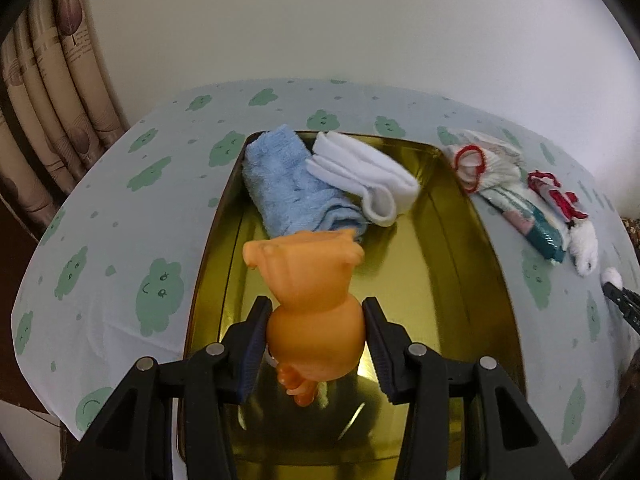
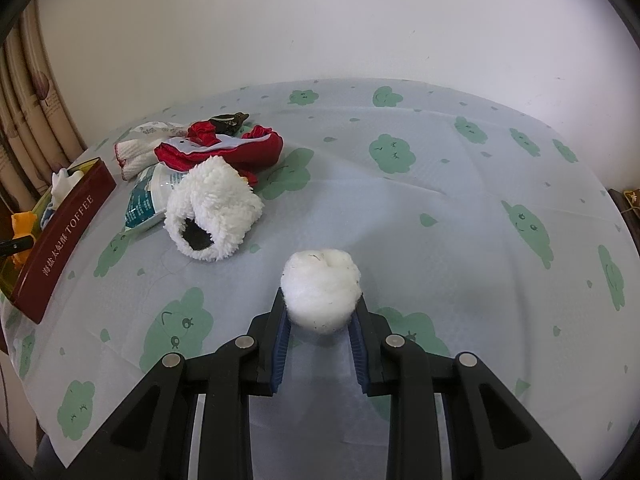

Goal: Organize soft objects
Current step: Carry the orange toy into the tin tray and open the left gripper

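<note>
My left gripper (image 1: 316, 312) is shut on an orange rubber toy (image 1: 308, 280) and holds it above the gold inside of the tin (image 1: 452, 264). A blue towel (image 1: 288, 184) and a folded white cloth (image 1: 360, 176) lie at the far end of the tin. My right gripper (image 2: 320, 312) is shut on a white cotton ball (image 2: 320, 290), low over the tablecloth. A white fleece sock (image 2: 212, 216), a red cloth (image 2: 224, 148) and a white glove with red trim (image 2: 136, 152) lie on the table to the left.
The tin shows in the right wrist view as a dark red TOFFEE box (image 2: 64, 232) at the left edge. A teal packet (image 2: 148, 196) lies under the sock. Curtains (image 1: 48, 92) hang at the far left. A white wall stands behind the table.
</note>
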`<state>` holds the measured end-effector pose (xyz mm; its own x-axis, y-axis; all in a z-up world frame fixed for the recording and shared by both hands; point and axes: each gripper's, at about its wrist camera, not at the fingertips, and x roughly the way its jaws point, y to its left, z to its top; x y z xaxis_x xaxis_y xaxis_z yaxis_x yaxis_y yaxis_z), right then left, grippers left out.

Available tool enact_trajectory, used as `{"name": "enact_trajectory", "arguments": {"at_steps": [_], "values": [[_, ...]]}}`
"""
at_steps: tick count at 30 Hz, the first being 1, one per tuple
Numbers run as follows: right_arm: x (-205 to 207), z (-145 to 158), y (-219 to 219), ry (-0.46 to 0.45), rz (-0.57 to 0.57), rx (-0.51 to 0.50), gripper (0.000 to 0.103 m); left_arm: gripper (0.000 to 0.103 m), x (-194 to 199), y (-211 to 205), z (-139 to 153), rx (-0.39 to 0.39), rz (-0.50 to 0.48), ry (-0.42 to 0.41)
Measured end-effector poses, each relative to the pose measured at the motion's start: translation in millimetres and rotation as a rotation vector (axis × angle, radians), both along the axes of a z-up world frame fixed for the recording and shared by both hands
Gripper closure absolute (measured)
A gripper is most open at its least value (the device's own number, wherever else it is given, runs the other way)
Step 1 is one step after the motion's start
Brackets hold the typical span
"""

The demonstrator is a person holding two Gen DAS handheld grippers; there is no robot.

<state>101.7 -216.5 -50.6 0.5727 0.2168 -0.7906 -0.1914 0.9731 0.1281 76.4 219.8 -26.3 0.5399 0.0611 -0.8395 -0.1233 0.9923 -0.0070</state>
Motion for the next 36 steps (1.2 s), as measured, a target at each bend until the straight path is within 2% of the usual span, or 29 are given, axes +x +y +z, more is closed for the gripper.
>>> {"name": "enact_trajectory", "arguments": {"at_steps": [9,19,24,30,36], "values": [[-0.1,0.1,0.1,0.0,-0.001,0.001,0.077,0.053,9.5,5.8,-4.3,0.032,0.015,0.013],[0.1,0.2,0.1,0.001,-0.002,0.002,0.076,0.048,8.9,1.6,1.3,0.125,0.016,-0.004],[-0.4,0.3,-0.3,0.001,-0.002,0.007,0.076,0.047,3.7,4.2,8.8,0.094,0.043,-0.009],[-0.2,0.3,-1.7,0.003,0.001,0.027,0.076,0.047,-21.0,-6.3,35.2,0.059,0.06,-0.091],[0.4,0.7,-1.8,0.007,0.009,0.035,0.077,0.046,-62.9,-16.9,52.3,-0.055,0.101,-0.159]]}}
